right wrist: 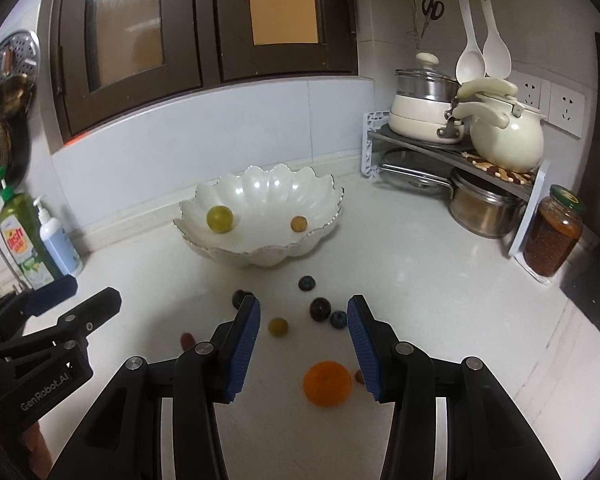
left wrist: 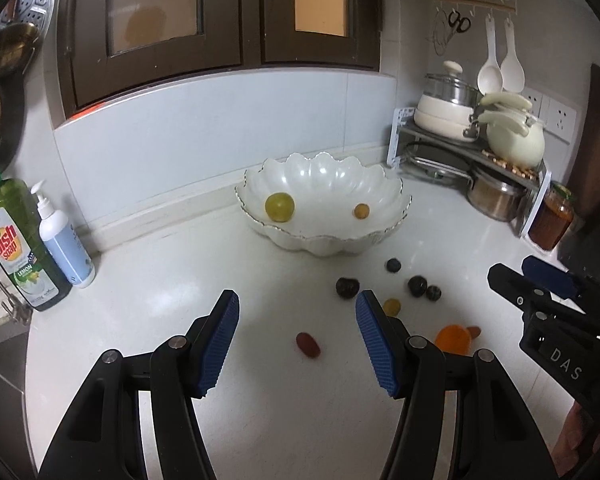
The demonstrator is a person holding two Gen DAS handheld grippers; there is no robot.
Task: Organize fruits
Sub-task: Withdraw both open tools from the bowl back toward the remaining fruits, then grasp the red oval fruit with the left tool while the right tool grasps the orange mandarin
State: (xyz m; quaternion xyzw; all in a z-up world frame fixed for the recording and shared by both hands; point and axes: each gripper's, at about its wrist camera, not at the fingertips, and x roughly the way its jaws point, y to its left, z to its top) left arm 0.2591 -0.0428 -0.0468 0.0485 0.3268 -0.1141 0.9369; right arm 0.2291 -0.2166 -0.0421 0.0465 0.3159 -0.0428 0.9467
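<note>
Though half-hidden leftward, orange [right wrist: 326, 383] whole rightward

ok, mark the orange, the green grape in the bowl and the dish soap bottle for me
orange [right wrist: 326, 383]: right wrist view, middle of its top face.
green grape [right wrist: 220, 219]: right wrist view, centre of the fruit, inside the bowl.
dish soap bottle [left wrist: 18, 242]: left wrist view, on its front label.

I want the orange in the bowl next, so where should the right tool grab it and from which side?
Grip the orange across its widest middle, coming down from above and slightly behind. It sits alone on the counter, squat and round, already between the open pads of the right tool, with only a small red fruit close beside it.
</note>
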